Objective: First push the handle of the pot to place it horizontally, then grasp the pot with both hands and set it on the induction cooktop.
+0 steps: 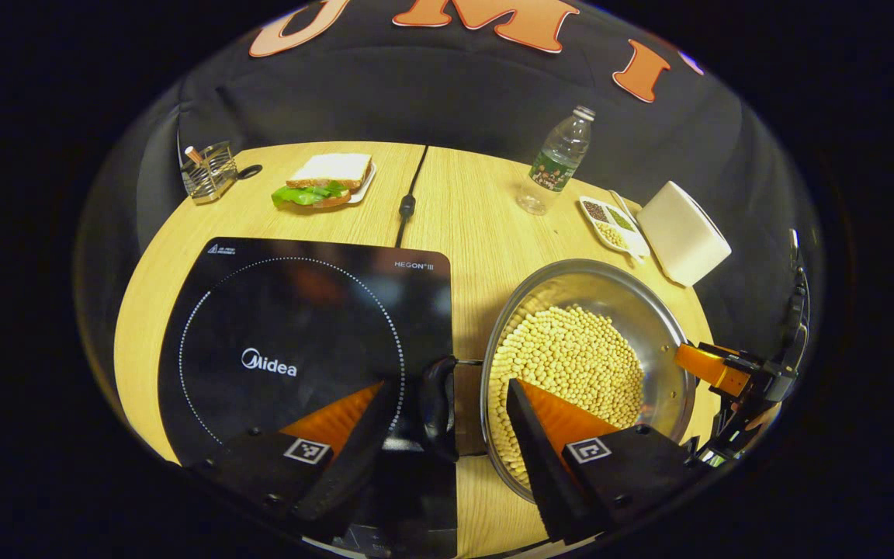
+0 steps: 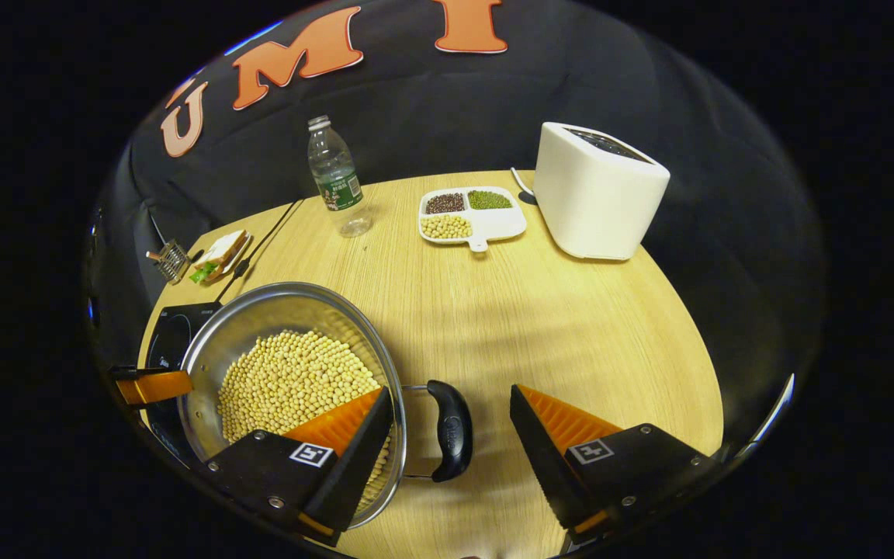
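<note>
A steel pot (image 1: 653,310) full of pale beans stands on the wooden table, just right of the black induction cooktop (image 1: 299,349). My left gripper (image 1: 448,388) is open, and the pot's black side handle (image 1: 439,404) lies between its fingers, over the cooktop's right edge. In the right gripper view the pot (image 2: 292,299) sits at the lower left, and its other black handle (image 2: 453,431) lies between the fingers of my open right gripper (image 2: 451,390). One finger (image 2: 346,435) reaches over the pot's rim. The right gripper (image 1: 734,373) also appears beyond the pot's far side.
At the back of the table are a sandwich on a plate (image 1: 327,182), a small wire rack (image 1: 210,171), a water bottle (image 1: 559,159), a divided dish of beans (image 2: 470,211) and a white toaster (image 2: 598,190). A black cord (image 1: 408,198) runs toward the cooktop.
</note>
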The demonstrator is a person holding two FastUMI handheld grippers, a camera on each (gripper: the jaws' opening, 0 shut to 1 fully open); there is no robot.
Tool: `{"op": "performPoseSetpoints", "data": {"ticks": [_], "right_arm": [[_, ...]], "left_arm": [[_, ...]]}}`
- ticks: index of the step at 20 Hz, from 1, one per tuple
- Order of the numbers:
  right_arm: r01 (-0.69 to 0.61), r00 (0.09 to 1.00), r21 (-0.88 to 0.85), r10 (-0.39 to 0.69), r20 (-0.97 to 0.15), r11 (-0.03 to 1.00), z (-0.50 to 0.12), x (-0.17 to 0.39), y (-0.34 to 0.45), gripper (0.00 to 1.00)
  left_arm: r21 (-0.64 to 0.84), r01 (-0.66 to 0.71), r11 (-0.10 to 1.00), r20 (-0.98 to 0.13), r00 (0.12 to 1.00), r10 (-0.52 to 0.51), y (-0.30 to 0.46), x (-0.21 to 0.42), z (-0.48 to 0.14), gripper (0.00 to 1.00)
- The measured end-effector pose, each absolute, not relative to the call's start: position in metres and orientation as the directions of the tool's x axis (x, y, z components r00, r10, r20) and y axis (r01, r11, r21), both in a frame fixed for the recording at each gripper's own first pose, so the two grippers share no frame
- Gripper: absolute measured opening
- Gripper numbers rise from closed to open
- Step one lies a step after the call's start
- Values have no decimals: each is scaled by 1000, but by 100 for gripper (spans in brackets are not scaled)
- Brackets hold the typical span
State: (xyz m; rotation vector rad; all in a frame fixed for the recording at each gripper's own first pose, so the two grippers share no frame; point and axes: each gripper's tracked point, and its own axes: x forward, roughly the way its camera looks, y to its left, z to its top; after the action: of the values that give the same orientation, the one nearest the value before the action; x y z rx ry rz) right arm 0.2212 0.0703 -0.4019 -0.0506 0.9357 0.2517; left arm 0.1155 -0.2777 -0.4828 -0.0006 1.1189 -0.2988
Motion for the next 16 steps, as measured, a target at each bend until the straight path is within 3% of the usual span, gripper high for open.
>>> {"op": "performPoseSetpoints", "data": {"ticks": [4,7,9,12,16], "right_arm": [[-251,539,77,205,-817,965,-413,219,78,90],[-287,521,72,219,-825,955,-417,216,80,64],[-290,506,96,238,-829,952,-418,213,77,59],[-267,515,95,226,-827,959,-416,214,61,55],[-235,529,99,213,-822,967,-418,214,37,56]], "left_arm": [[-114,248,962,-896,392,-207,-278,117,-485,93],[-72,262,962,-905,389,-174,-280,115,-486,94],[-64,259,964,-908,385,-164,-282,115,-488,94],[-80,253,964,-914,367,-173,-290,115,-490,99],[-106,288,952,-916,343,-206,-318,112,-489,97]]}}
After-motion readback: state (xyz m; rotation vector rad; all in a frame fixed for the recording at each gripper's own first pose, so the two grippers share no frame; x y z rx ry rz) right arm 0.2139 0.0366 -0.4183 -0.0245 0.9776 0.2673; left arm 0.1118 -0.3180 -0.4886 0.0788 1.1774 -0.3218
